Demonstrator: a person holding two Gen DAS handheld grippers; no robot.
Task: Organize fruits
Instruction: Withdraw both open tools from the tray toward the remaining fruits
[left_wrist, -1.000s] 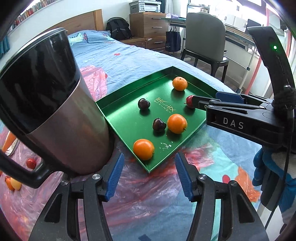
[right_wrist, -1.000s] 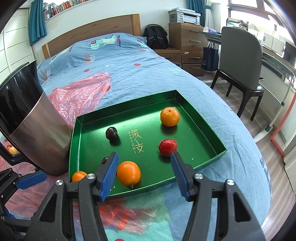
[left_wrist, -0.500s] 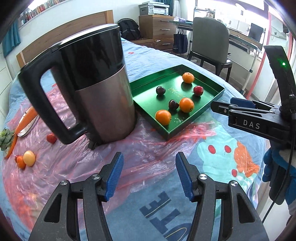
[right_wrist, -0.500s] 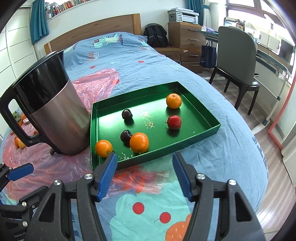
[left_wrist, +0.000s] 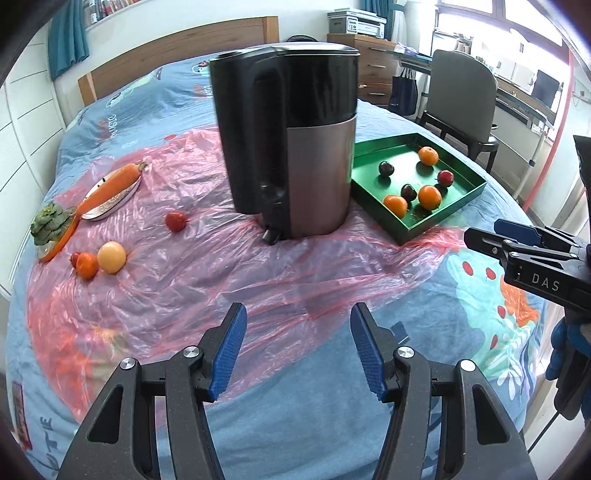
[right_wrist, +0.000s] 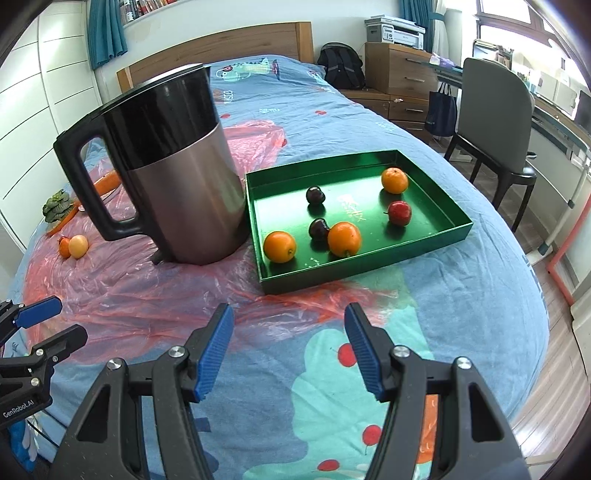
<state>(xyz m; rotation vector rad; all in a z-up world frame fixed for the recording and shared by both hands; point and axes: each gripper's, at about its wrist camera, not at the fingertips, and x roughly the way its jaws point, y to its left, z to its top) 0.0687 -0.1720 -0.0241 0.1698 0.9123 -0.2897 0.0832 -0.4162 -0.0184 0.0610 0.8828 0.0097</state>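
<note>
Right wrist | glossy green tray (right_wrist: 436, 236), round oranges (smooth) | both grippers' ribbed fingers (right_wrist: 212, 350) apart, empty

Black tongs (left_wrist: 297, 345), ridged blue pads (left_wrist: 227, 352), silver screws; white "DAS" lettering; blue glove (left_wrist: 565, 354).
</note>
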